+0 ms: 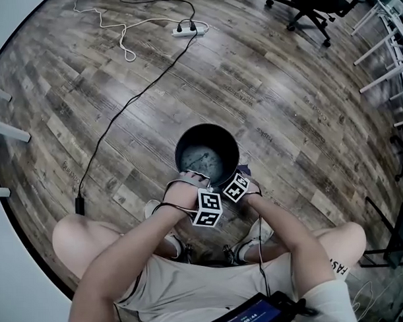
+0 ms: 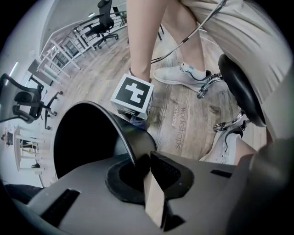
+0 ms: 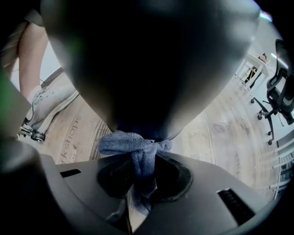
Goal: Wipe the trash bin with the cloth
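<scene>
I see the trash bin (image 1: 206, 126) standing on the wood floor (image 1: 285, 88), with my left gripper (image 2: 143, 161) clamped on its rim at 7 o'clock. At 5 o'clock my right gripper (image 3: 138, 183) has its jaws closed on the blue cloth (image 3: 133, 146), which is bunched against the bin's outer wall.

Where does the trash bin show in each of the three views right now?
Head view: the trash bin stands at centre, its open top facing up.
Left gripper view: left of centre, with its rim running in between the jaws.
Right gripper view: its dark outer wall fills the top, and the cloth is just below it.
Shared landmark: the wood floor around the bin.
</scene>
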`<state>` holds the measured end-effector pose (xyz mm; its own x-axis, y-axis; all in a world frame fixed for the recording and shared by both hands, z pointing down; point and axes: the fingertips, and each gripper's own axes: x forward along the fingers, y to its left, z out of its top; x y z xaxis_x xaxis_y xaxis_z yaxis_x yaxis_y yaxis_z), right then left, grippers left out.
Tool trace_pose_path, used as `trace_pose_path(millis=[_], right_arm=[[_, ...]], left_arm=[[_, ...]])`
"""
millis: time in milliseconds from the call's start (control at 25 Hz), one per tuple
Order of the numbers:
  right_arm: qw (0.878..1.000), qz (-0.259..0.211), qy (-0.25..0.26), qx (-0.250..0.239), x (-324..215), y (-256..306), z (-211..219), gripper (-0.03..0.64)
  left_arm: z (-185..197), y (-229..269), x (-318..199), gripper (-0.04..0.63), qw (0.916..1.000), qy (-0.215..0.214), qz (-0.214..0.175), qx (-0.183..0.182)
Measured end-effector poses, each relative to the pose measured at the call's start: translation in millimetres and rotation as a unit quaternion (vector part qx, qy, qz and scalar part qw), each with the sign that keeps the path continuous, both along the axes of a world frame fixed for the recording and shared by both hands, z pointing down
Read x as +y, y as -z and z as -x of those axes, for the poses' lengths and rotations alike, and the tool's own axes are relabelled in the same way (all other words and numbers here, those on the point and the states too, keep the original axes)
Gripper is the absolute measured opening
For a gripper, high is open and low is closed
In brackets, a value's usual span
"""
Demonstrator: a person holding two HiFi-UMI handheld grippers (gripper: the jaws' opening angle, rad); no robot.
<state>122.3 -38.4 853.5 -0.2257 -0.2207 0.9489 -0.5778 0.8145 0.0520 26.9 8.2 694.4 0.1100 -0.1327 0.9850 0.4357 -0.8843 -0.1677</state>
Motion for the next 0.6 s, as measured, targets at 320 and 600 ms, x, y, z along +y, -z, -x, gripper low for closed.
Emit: trace_pose_path(millis=[320, 600], right_arm=[[0.999, 0.029, 0.036, -0.025, 43.6, 81.5, 21.6, 0.074], [0.992, 0.026, -0.028, -0.120, 53.9, 188.5, 32.0, 0.074]], left_arm=[[17.2, 4.3, -6.4, 0.124, 0.9994, -0.034, 0.001, -0.009], [50.8, 4.5, -27.3, 0.138, 0.9963, -0.066, -0.030, -0.048]])
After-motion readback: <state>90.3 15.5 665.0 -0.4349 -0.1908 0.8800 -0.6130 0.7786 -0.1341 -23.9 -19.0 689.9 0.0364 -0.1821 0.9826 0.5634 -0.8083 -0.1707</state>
